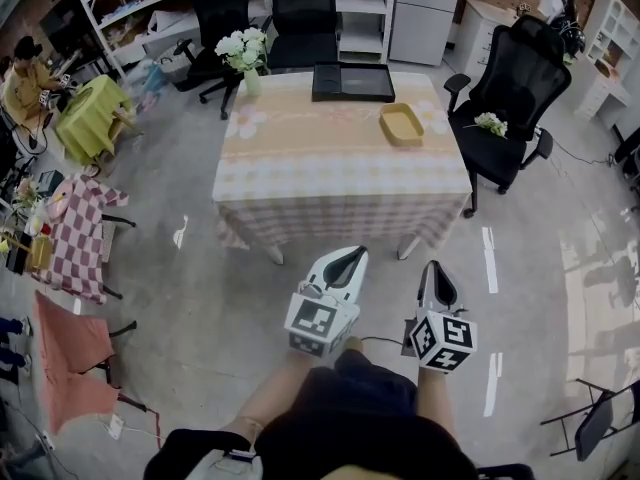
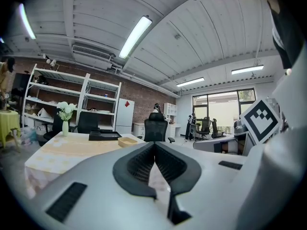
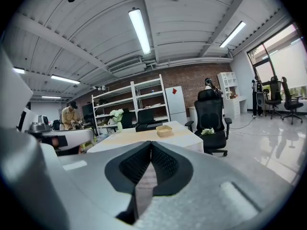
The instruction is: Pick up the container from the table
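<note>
A shallow tan container (image 1: 402, 124) sits on the right part of a table (image 1: 330, 168) with a pale checked cloth; it also shows small in the left gripper view (image 2: 127, 141) and the right gripper view (image 3: 164, 130). Both grippers hang over the floor, short of the table's near edge. My left gripper (image 1: 353, 255) has its jaws pressed together with nothing between them. My right gripper (image 1: 436, 268) is likewise shut and empty. Each points toward the table.
A black tray (image 1: 353, 82) and a vase of white flowers (image 1: 245, 56) stand at the table's far edge. A black office chair (image 1: 507, 108) holding a small bouquet is right of the table. Shelving and more chairs line the back; a person sits at far left.
</note>
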Action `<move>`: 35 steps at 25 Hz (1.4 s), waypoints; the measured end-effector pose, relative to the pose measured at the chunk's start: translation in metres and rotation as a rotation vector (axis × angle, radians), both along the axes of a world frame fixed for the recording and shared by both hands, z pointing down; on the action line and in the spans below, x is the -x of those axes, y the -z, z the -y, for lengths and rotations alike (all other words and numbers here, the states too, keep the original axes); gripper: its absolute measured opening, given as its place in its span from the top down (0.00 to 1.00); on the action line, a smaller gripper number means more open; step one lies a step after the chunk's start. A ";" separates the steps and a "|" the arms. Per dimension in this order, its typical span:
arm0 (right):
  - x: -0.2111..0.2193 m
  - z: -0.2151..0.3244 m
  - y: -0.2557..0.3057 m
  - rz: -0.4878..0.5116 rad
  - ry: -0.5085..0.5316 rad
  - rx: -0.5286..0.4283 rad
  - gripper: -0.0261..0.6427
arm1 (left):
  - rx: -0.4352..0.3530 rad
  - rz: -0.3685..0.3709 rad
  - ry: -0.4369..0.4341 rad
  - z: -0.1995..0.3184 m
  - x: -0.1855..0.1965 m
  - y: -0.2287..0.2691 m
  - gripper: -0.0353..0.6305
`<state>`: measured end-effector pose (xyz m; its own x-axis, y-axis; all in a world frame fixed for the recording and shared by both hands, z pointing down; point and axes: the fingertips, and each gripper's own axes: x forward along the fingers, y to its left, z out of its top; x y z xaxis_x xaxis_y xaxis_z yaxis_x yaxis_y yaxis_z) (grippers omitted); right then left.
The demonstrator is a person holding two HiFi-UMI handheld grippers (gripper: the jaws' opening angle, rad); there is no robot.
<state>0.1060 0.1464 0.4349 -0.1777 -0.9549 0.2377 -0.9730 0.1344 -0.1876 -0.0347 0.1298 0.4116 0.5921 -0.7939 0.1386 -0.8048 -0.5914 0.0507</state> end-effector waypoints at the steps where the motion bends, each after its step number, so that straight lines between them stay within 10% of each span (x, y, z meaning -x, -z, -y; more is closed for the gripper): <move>1: -0.003 0.004 0.000 0.001 0.000 0.000 0.95 | 0.003 -0.003 0.003 0.004 -0.003 -0.001 0.93; 35: -0.042 0.073 -0.018 -0.005 0.026 0.018 0.95 | 0.013 -0.040 0.037 0.068 -0.038 -0.020 0.93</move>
<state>0.1476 0.0737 0.4530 -0.2016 -0.9455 0.2555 -0.9700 0.1567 -0.1858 0.0035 0.0621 0.4320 0.5674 -0.8138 0.1256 -0.8234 -0.5602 0.0905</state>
